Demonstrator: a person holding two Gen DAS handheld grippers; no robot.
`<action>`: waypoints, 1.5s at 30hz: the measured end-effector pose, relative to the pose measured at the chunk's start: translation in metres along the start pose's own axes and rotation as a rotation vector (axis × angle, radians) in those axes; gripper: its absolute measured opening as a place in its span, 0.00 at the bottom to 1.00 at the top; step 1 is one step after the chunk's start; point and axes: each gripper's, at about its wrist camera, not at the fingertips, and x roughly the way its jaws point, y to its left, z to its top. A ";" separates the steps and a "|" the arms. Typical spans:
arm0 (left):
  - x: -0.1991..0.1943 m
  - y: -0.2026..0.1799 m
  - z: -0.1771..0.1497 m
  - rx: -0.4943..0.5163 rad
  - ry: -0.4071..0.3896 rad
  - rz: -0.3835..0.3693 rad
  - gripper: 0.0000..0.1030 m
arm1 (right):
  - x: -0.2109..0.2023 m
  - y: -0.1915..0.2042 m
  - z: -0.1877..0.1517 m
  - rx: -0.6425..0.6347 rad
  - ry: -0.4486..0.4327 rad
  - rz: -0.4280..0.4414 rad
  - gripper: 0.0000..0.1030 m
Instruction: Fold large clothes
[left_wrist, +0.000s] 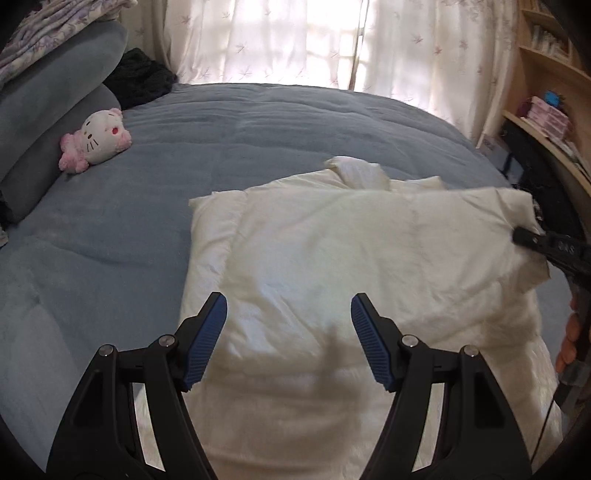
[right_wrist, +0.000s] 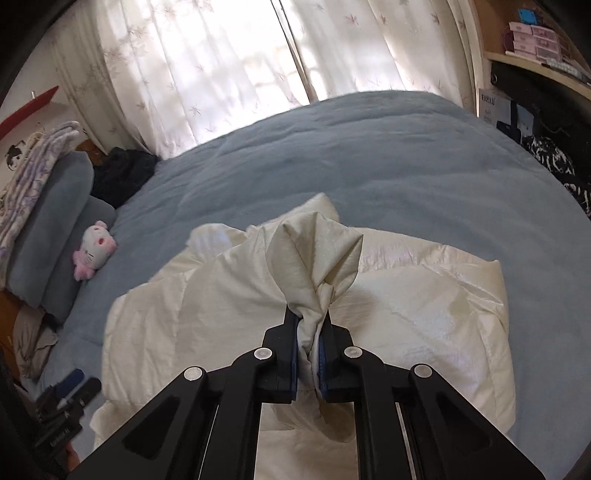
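Blue-padded fingers of the left gripper stand apart with nothing between them, hovering over the near part of the cream garment, which lies spread on the blue bed directly below and ahead of it. Off to this gripper's right, the right gripper shows only as a dark tip at the garment's right edge, where the cloth is lifted off the bed; a hand appears at the frame's edge behind it, partly cut off.

From the right wrist view, the right gripper is clenched on a bunch of the cream garment, and the pinched cloth stands up in a twisted peak just beyond its fingertips. Which part of the garment this is, possibly a sleeve or a corner, cannot be told from the bunching. More of the garment lies flat on the bed under and on both sides of this gripper.

Far ahead and left of both grippers, a pink-and-white plush toy rests on the bed against grey-blue pillows. Beyond the bed hang pale flowered curtains, lit from behind.
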 end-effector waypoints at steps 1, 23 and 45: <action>0.011 -0.001 0.005 -0.002 0.013 0.017 0.65 | 0.014 -0.003 0.001 -0.005 0.029 -0.017 0.08; 0.054 -0.036 0.047 0.008 0.027 0.029 0.66 | -0.011 0.037 -0.012 -0.053 -0.043 -0.021 0.45; 0.155 0.007 0.048 0.008 0.034 0.276 0.62 | 0.071 -0.029 -0.015 -0.020 0.049 -0.079 0.00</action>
